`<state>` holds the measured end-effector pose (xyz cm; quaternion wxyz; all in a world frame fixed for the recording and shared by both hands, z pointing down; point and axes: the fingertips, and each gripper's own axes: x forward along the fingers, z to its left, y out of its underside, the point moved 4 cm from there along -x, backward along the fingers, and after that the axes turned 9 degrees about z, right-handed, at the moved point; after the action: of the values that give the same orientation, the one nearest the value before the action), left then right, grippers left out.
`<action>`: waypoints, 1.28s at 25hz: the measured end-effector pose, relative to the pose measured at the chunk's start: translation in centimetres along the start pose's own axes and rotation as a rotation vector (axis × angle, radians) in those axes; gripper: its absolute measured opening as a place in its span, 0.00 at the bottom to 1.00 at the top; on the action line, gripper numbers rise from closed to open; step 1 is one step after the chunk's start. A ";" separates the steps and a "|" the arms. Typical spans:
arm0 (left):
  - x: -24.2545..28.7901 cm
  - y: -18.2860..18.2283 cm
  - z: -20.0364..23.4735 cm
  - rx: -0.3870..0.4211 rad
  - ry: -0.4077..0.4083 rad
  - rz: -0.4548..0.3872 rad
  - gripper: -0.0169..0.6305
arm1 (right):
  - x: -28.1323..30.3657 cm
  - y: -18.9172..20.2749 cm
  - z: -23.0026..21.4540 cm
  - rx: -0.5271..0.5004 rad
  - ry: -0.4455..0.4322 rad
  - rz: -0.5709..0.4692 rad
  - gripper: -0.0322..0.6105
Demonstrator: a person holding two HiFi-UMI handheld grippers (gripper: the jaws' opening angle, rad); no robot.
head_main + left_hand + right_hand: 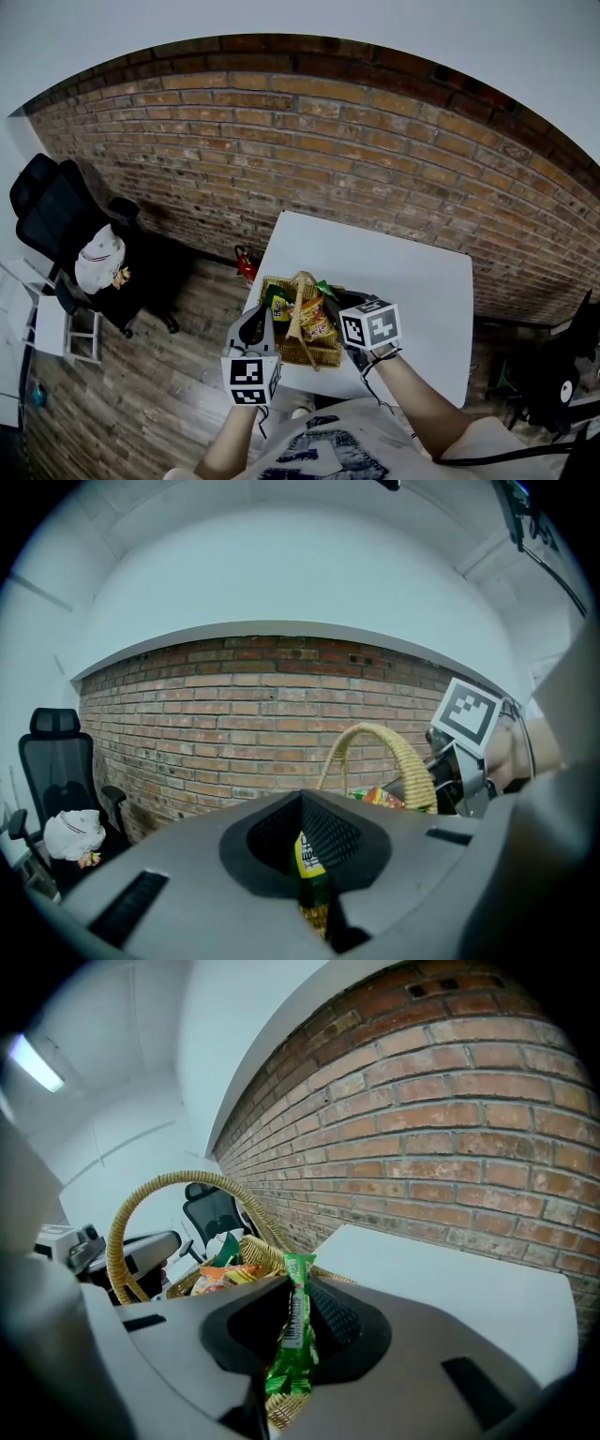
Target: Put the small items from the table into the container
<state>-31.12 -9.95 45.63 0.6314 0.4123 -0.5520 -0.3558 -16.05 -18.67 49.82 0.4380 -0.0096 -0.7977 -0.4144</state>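
Observation:
A wicker basket (281, 353) with a tall looped handle (302, 305) sits at the near left corner of the white table (403, 281). It holds several bright snack packets (317, 323). My left gripper (265, 317) is at the basket's left side, shut on a yellow-and-green packet (307, 853) over the wicker. At the basket's right side, my right gripper (340, 314) is shut on a slim green packet (293, 1326), which stands upright between the pads above the basket rim (281, 1408).
The brick wall (356, 159) runs behind the table. A black office chair (66, 230) with a white cap on it stands at the left on the wooden floor. A small white stand (66, 328) is near it. The table's right part (431, 319) is bare white.

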 end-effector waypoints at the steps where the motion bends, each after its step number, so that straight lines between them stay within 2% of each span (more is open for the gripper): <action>1: 0.1 0.0 0.0 0.000 0.000 0.001 0.10 | 0.0 0.0 0.0 0.000 -0.002 -0.003 0.14; 20: 0.2 0.4 0.3 -0.009 0.002 0.011 0.10 | -0.7 -0.8 0.0 -0.003 0.010 -0.080 0.29; 32: -0.1 0.1 0.6 -0.006 0.008 0.005 0.10 | -1.8 -1.2 0.1 0.003 0.030 -0.110 0.29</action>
<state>-31.72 -9.88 45.66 0.6356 0.4105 -0.5497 -0.3541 -15.51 -18.81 47.74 0.4266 0.0413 -0.7908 -0.4369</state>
